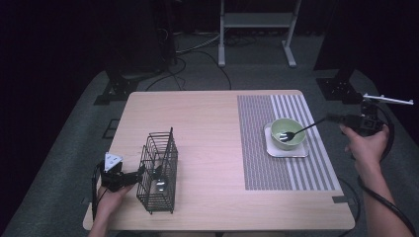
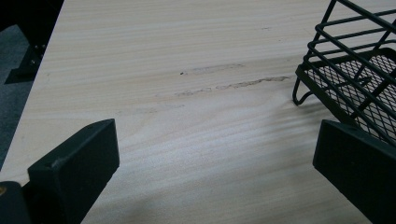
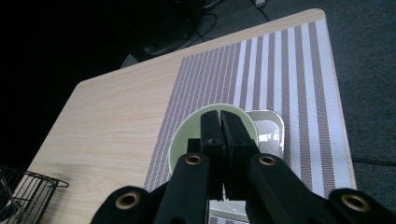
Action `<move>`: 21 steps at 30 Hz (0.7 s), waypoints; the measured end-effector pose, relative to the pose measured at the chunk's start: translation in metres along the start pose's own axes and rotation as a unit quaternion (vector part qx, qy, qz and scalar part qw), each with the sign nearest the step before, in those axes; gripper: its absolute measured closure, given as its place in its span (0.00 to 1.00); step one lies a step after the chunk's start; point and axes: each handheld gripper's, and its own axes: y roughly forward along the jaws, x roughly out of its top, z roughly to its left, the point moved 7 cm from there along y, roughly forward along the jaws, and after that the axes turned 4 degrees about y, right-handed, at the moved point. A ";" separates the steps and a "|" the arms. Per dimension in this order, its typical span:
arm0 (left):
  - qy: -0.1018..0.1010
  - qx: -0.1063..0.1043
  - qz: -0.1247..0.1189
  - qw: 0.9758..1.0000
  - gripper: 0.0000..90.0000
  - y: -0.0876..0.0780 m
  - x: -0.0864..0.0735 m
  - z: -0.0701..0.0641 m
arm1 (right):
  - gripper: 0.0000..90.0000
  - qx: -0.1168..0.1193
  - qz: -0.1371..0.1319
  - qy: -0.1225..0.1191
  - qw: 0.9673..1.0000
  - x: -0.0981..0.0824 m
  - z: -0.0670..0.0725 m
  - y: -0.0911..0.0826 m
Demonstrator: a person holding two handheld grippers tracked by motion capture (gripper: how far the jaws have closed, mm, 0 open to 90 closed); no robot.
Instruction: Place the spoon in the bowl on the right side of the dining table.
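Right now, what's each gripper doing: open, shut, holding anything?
Left gripper: open, empty, beside the wire rack.
Right gripper: shut on the fork, its head in the green bowl.

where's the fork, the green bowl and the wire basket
fork [image 1: 302, 130], high view, middle of its handle
green bowl [image 1: 292, 124], high view, far inner wall
wire basket [image 1: 160, 170], high view, its near side wall

L claw [image 1: 140, 173] jaws wide apart, low; R claw [image 1: 330, 118] clamped tight, raised
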 end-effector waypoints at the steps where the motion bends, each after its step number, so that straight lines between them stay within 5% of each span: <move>1: 0.000 0.000 0.000 1.000 0.00 0.000 0.000 0.000 | 0.98 -0.001 0.000 0.000 1.000 0.000 -0.001 0.001; 21: -0.002 0.000 0.003 1.000 0.00 0.000 0.000 0.001 | 0.98 -0.008 0.008 0.008 1.000 -0.006 -0.007 0.015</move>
